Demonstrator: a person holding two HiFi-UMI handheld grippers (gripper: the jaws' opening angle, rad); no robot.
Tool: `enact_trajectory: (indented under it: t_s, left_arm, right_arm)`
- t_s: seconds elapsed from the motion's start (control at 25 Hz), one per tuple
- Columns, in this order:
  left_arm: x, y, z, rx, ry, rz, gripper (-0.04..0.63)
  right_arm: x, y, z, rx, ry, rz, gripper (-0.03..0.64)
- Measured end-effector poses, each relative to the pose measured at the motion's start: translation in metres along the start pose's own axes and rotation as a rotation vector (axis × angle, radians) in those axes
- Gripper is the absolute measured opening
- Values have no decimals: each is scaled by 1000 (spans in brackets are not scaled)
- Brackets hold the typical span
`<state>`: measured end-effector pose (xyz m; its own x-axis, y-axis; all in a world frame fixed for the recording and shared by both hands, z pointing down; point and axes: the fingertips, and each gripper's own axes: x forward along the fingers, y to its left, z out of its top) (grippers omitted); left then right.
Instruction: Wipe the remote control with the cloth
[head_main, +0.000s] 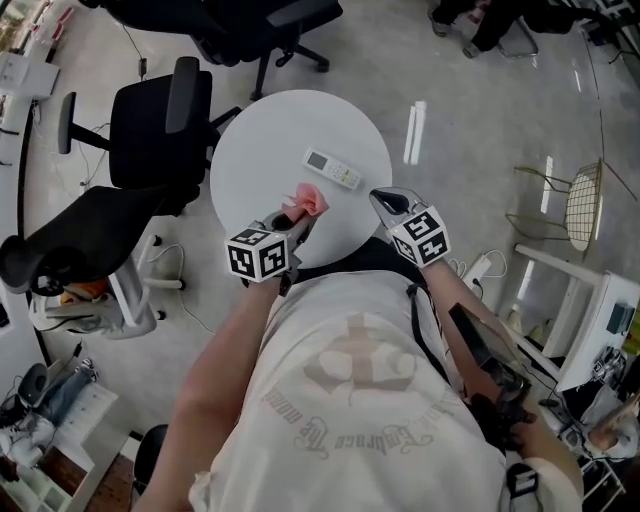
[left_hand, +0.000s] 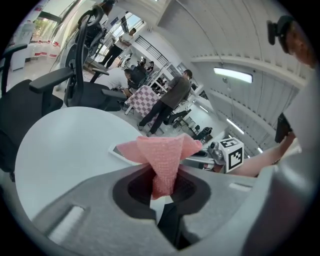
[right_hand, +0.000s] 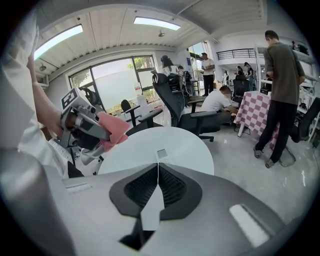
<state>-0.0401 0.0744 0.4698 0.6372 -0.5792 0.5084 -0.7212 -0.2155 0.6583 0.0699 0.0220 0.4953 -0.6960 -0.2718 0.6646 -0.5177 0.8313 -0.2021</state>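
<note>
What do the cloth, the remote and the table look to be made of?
The cloth looks like soft pink fabric, perhaps microfibre: a fine grid weave shows and it folds limply. The remote is probably smooth white plastic, with a pale screen at one end. The table has an even, matte white top, perhaps laminate or painted board; the look leaves that open.

crumpled fabric cloth (head_main: 312, 200): pink, fine waffle weave
slim plastic remote (head_main: 332, 169): white w/ grey screen
round table top (head_main: 260, 150): white
padded office chair (head_main: 150, 130): blk
</note>
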Motion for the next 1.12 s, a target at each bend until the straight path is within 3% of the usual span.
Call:
enact_trajectory:
  t_s: [0.44,0.92,1.12]
  left_arm:
    - [63,15,-3,-6,123,55,44]
    - [106,40,2,20,254,56,44]
    - [126,51,4,22,286,49,44]
  right_arm:
    - [46,-33,-41,-98,149,34,37]
    - [99,-39,-67,-161,270,87,281]
    - [122,-41,-78,-210,297,95,294]
